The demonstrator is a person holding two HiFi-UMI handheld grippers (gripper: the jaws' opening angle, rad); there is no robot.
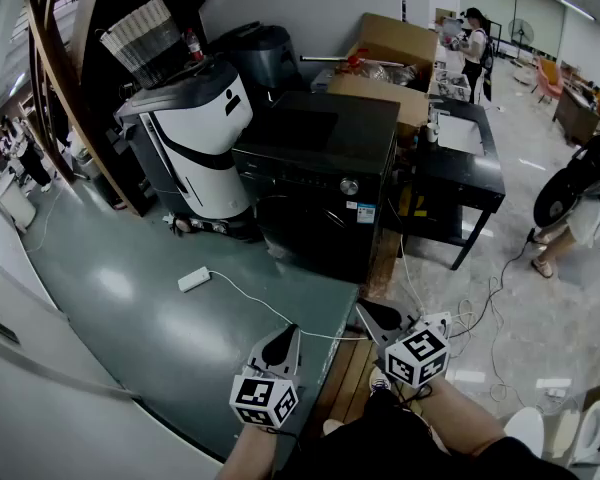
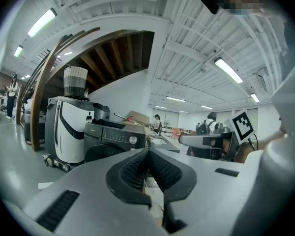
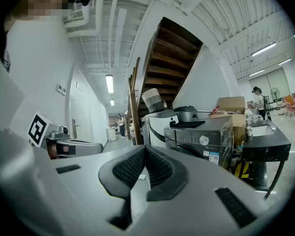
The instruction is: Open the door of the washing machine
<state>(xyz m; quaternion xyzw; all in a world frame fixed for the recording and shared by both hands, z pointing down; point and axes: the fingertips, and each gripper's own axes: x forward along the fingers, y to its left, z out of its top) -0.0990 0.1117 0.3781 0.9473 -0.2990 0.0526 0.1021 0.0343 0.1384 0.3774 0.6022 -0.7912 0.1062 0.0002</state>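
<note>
Well ahead of the left claw point(image 1: 288, 336) and right claw point(image 1: 368, 312), both closed and empty, stands the black box-shaped washing machine point(image 1: 320, 158); the right claw appears nearer its front door point(image 1: 298, 230).

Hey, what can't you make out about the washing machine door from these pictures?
- Head view: the door of the washing machine is black on black; no handle can be made out.
- Left gripper view: the left gripper covers the door's lower part.
- Head view: the sticker print is too small.
</note>
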